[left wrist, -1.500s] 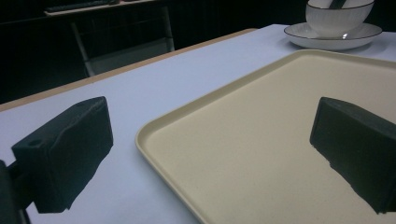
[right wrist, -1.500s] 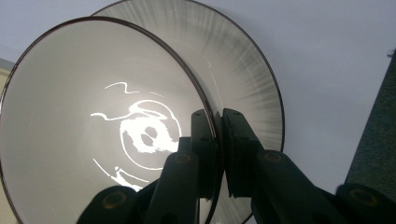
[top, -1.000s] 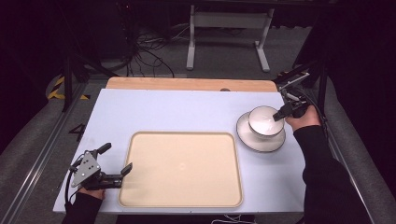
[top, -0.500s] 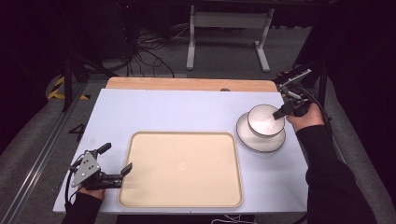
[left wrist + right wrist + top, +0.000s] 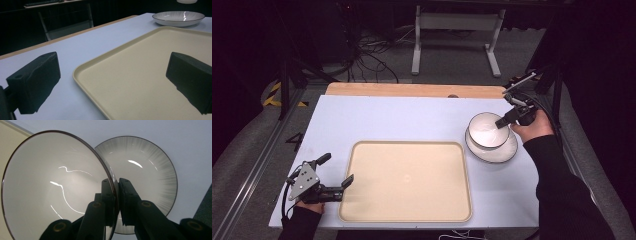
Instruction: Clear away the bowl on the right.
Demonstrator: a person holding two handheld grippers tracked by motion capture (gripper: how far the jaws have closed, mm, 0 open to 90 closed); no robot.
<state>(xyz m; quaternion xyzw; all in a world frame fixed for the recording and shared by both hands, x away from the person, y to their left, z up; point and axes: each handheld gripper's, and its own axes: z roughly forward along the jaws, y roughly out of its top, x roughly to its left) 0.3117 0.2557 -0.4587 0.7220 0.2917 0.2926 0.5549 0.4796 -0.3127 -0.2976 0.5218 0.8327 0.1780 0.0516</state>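
White bowl: lifted by its rim, just above the plate.
Right claw: clamped on that rim; keep it level.
Left claw: wide, idle beside tray.

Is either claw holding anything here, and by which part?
The right claw pinches the white bowl by its rim, above the plate. The left claw holds nothing.

So the tray sits on the bench around 6 o'clock. Plate is over at 3 o'clock, right of the tray, with the bowl above it. Left gripper is at 8 o'clock, just beside the tray's left edge.
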